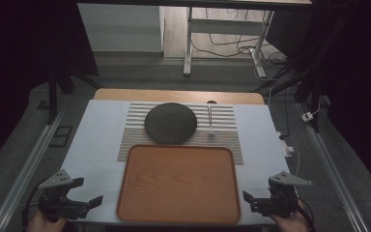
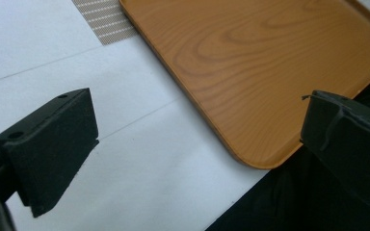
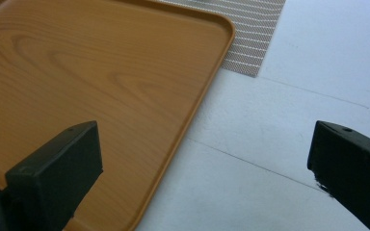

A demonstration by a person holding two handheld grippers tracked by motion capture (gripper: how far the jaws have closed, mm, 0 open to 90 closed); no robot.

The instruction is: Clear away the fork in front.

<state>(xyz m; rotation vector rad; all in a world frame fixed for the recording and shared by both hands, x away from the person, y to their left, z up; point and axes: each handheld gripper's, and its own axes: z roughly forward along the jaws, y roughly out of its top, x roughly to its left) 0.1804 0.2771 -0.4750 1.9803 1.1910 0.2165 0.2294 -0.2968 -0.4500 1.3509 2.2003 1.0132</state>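
Evidently both hands wait at the near edge of the surface (image 1: 96, 125), one at each near corner of the wooden tray (image 1: 178, 181), a symmetric stance that suits lifting or steadying something wide. The left gripper (image 1: 88, 192) sits at about 7 o'clock from the tray's middle, its jaws spread wide and holding nothing; in the left gripper view the left gripper (image 2: 197, 144) frames the tray's rounded near corner (image 2: 250, 159) between those jaws, with white surface beneath. The right gripper (image 1: 249, 199) mirrors it at about 5 o'clock, likewise parted and empty, and in the right gripper view the right gripper (image 3: 204, 163) looks along the tray's right rim (image 3: 192, 120) toward the striped mat (image 3: 250, 29).

That tray lies flat, bare, its far edge overlapping the mat (image 1: 135, 140), probably so it is near for loading. Beyond it, at 12 o'clock, a dark round plate (image 1: 170, 123) rests on the mat, and just beside it at about 1 o'clock lies a pale spoon (image 1: 210, 121), handle pointing away from the person. Their tidy layout reads like a place setting, possibly meant to go onto the tray. Each gripper is near the tray's rim without touching it.
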